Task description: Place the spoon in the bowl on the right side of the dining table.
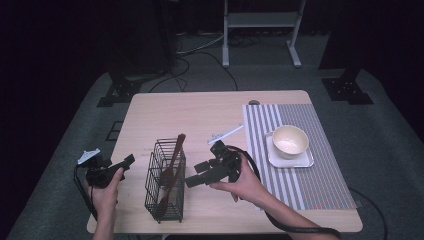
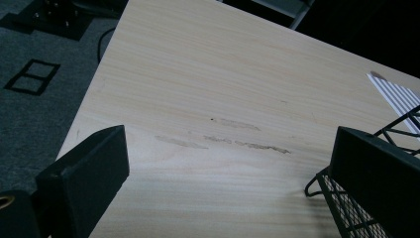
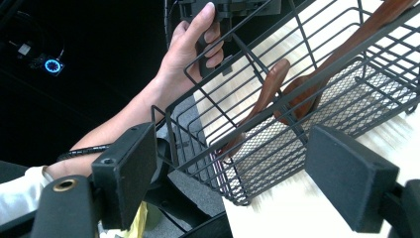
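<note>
A black wire basket [image 1: 166, 181] stands on the near left part of the wooden table [image 1: 200, 112], with two brown wooden utensils [image 1: 171, 170] leaning inside it. The right gripper [image 1: 192, 181] is held just right of the basket, pointing left at its side; in the right gripper view its jaws stand wide apart with nothing between them, and the basket [image 3: 277, 134] with the wooden utensils [image 3: 277, 94] lies just beyond the jaw tips. The left gripper [image 1: 127, 161] hovers at the table's near left edge, a little way left of the basket and not touching it. In the left gripper view its jaws are also spread, empty, over bare tabletop, with a corner of the basket [image 2: 341, 208] beside the right-hand jaw. Farther right on the table lies a striped placemat [image 1: 295, 150] carrying a cream bowl [image 1: 290, 141] on a small square white plate [image 1: 290, 159]. A small white strip [image 1: 225, 134] lies between the basket and the placemat.
</note>
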